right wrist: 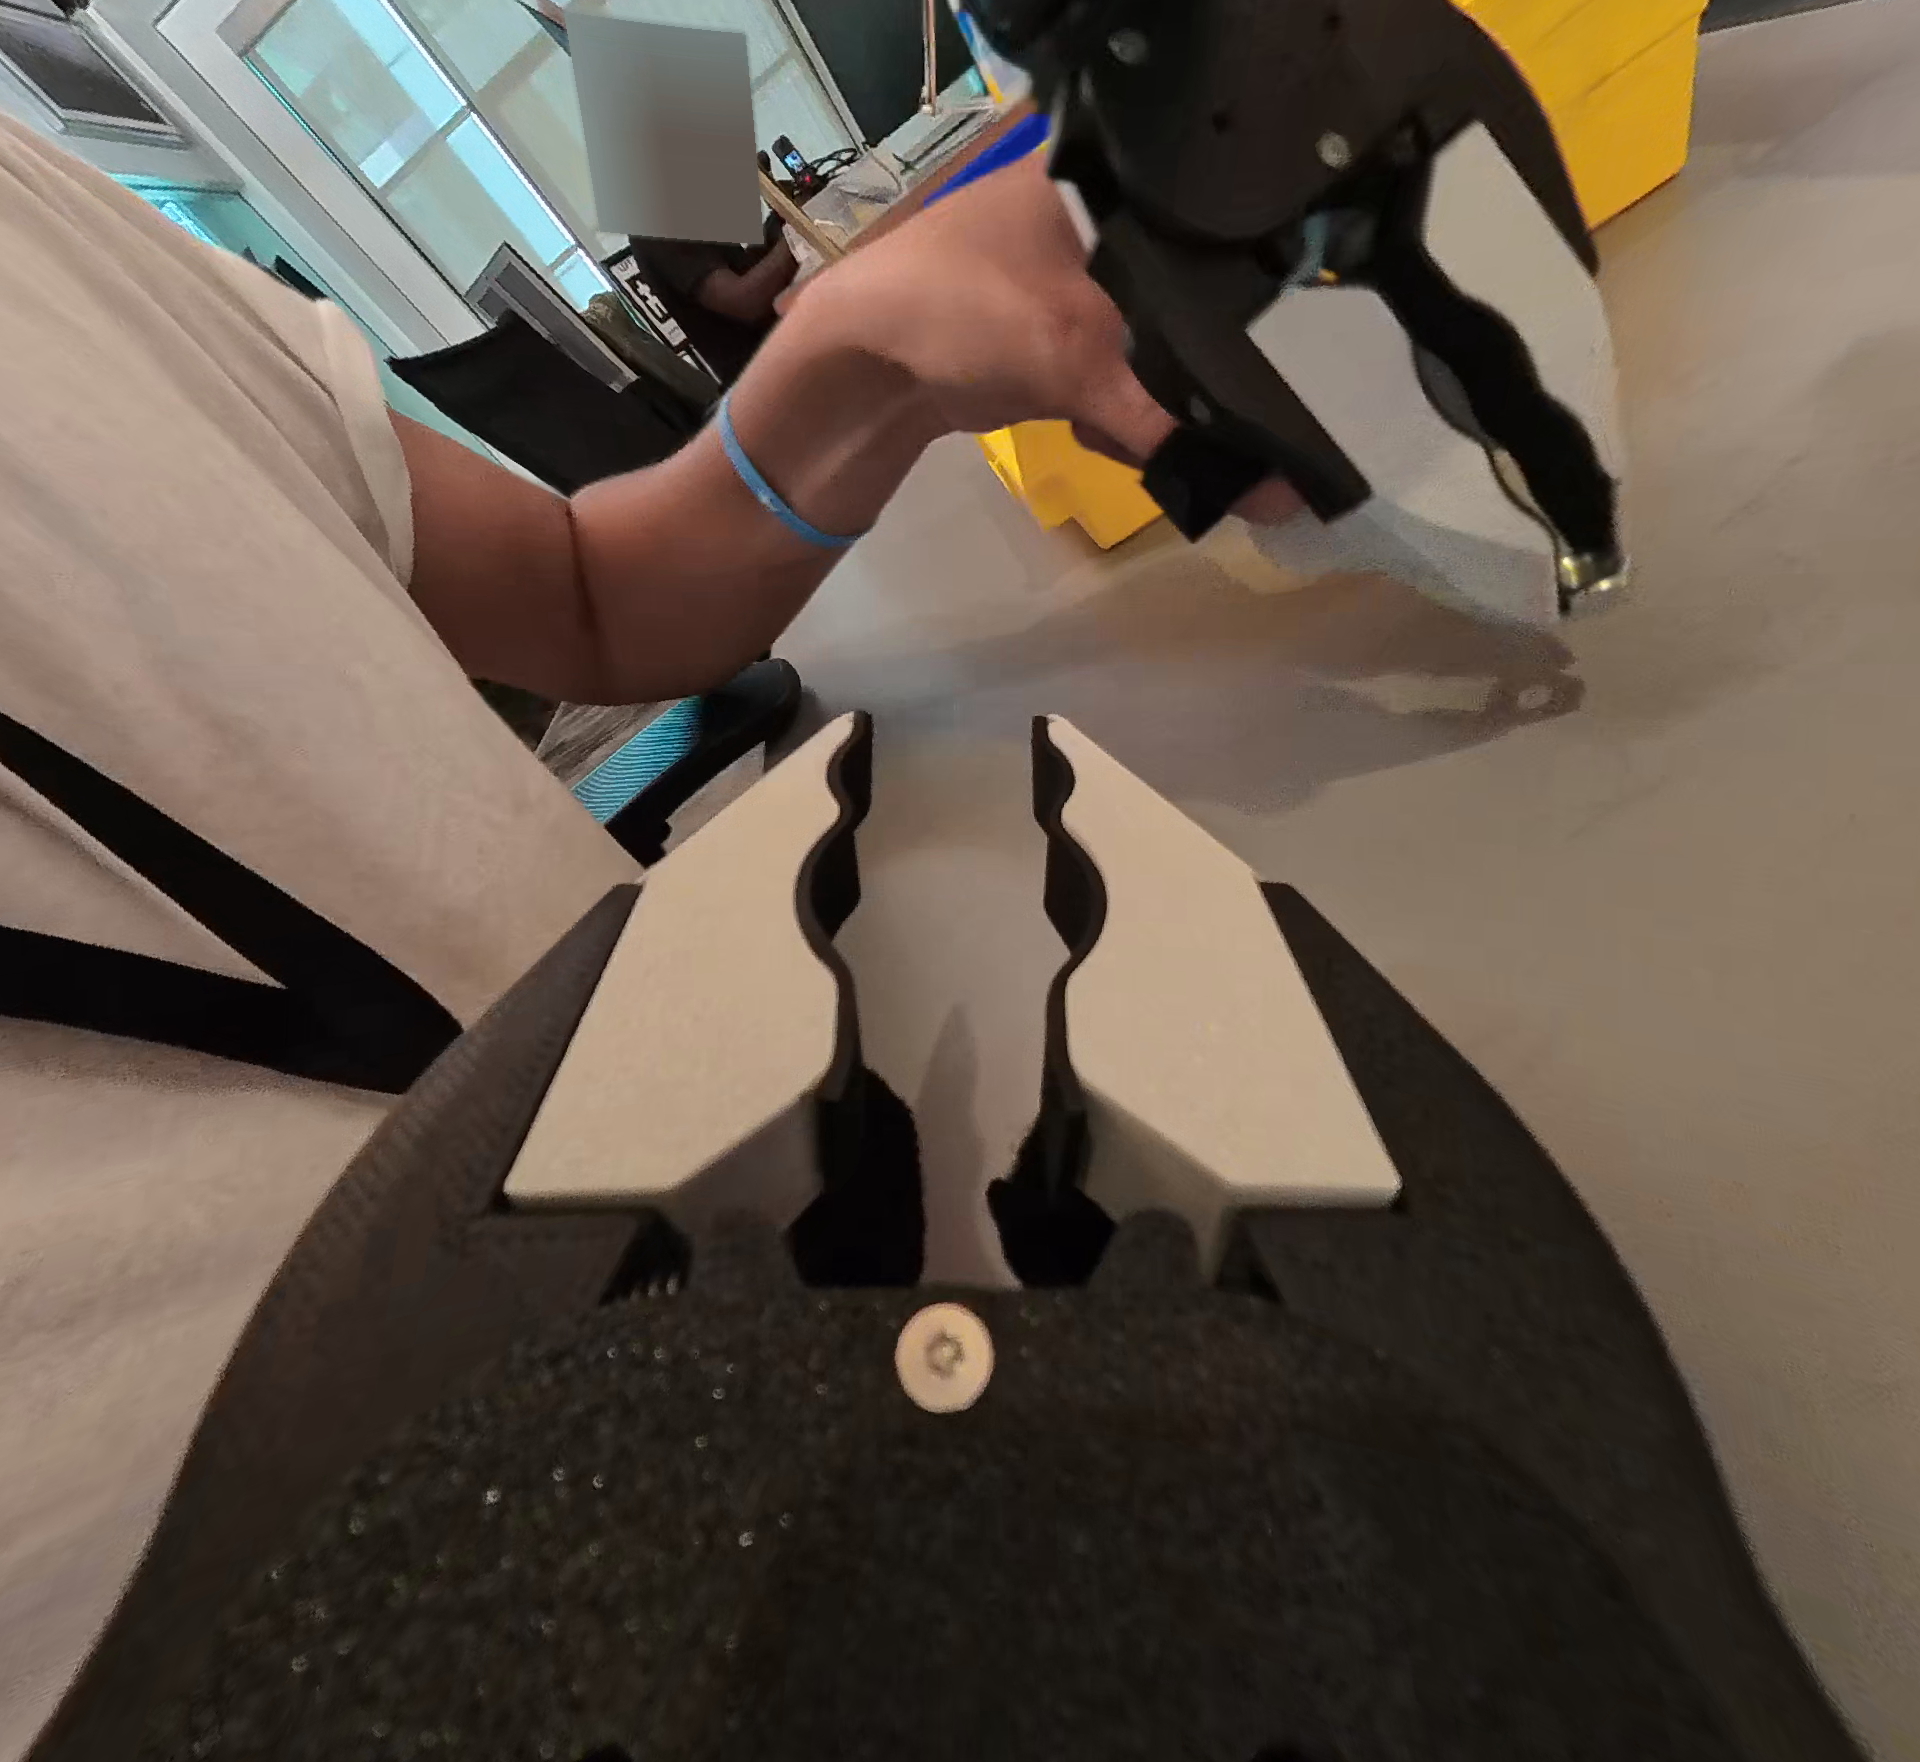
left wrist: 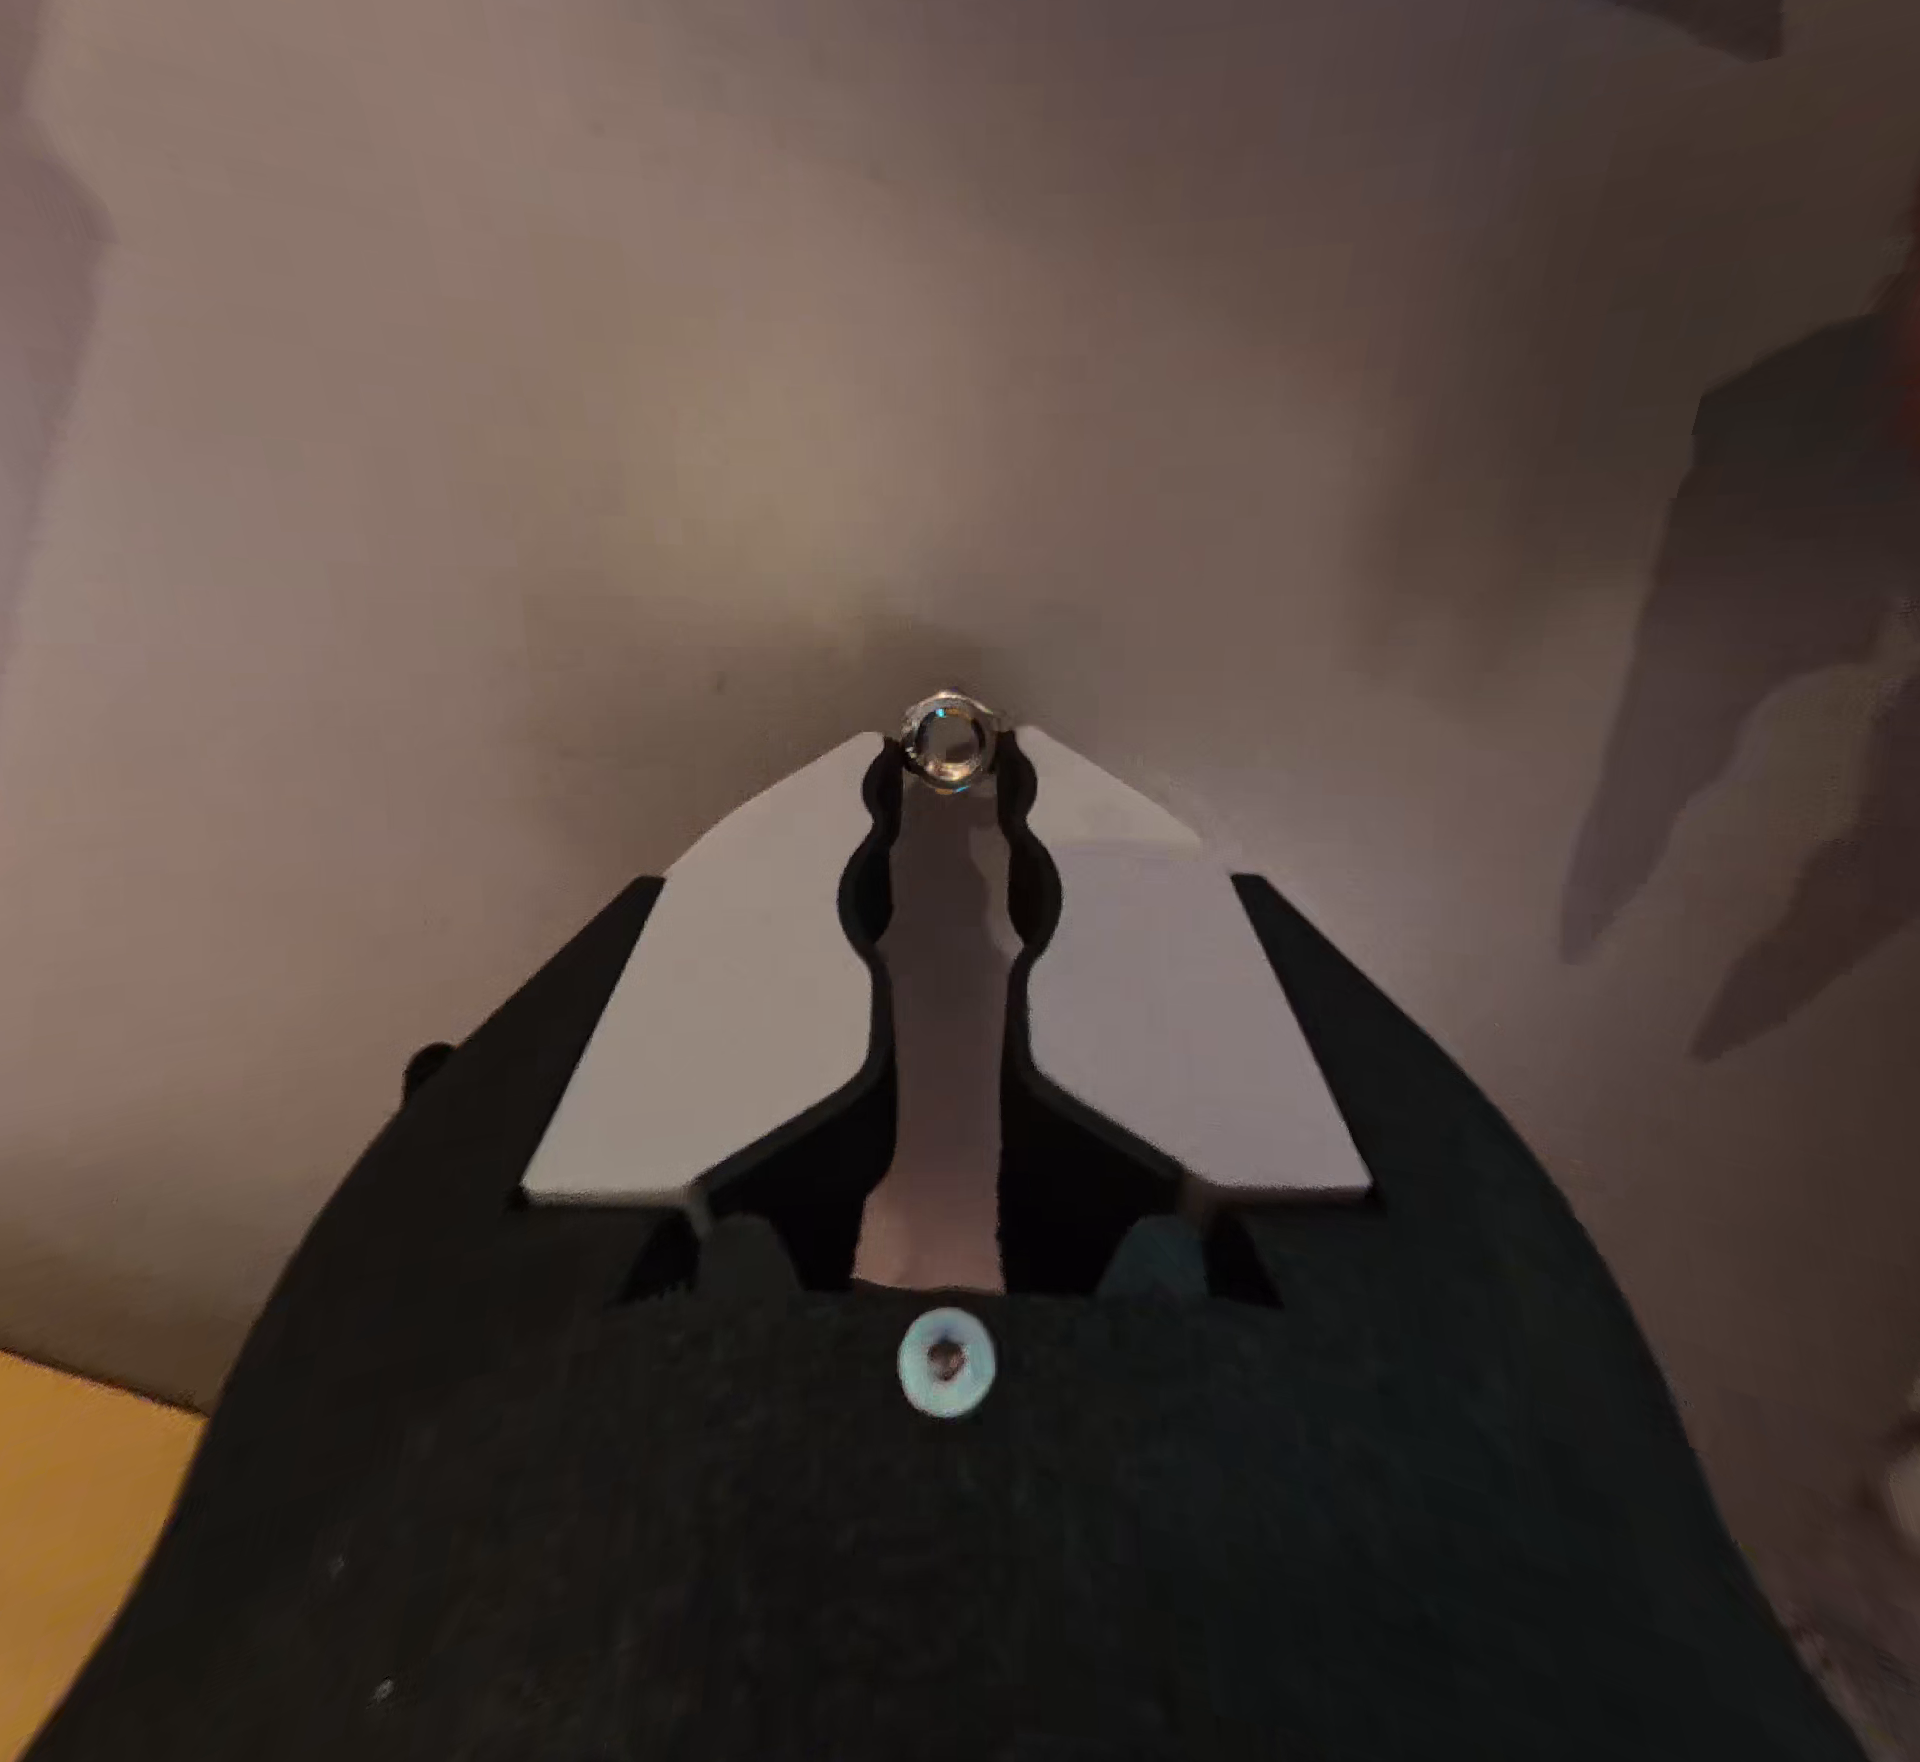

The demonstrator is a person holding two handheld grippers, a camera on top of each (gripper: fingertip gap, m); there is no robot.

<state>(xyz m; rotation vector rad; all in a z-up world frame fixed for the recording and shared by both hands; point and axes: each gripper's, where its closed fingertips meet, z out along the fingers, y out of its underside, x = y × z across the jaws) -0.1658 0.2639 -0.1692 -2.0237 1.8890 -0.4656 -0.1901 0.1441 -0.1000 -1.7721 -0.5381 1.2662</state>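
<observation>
The left gripper (left wrist: 950,756) was seen pinching a small shiny metal nut (left wrist: 948,748) at its very tips, w/ both dark pads pressed against the nut's sides and its round hole turned toward the camera. The nut was held just above the grey tabletop (left wrist: 623,362); a yellow corner (left wrist: 73,1504) was visible at the bottom left edge of the left wrist view. In the right wrist view the same gripper was shown farther off, pointed down at the table w/ the nut (right wrist: 1588,566) at its tips, gripped by a hand (right wrist: 935,330) w/ a blue wristband (right wrist: 774,491). A yellow bin (right wrist: 1590,19) was seen behind it, approx. at the table's far side. The right gripper (right wrist: 948,756) was seen spread apart, nothing between its fingers, low over bare tabletop near the table's edge, well apart from the nut.
</observation>
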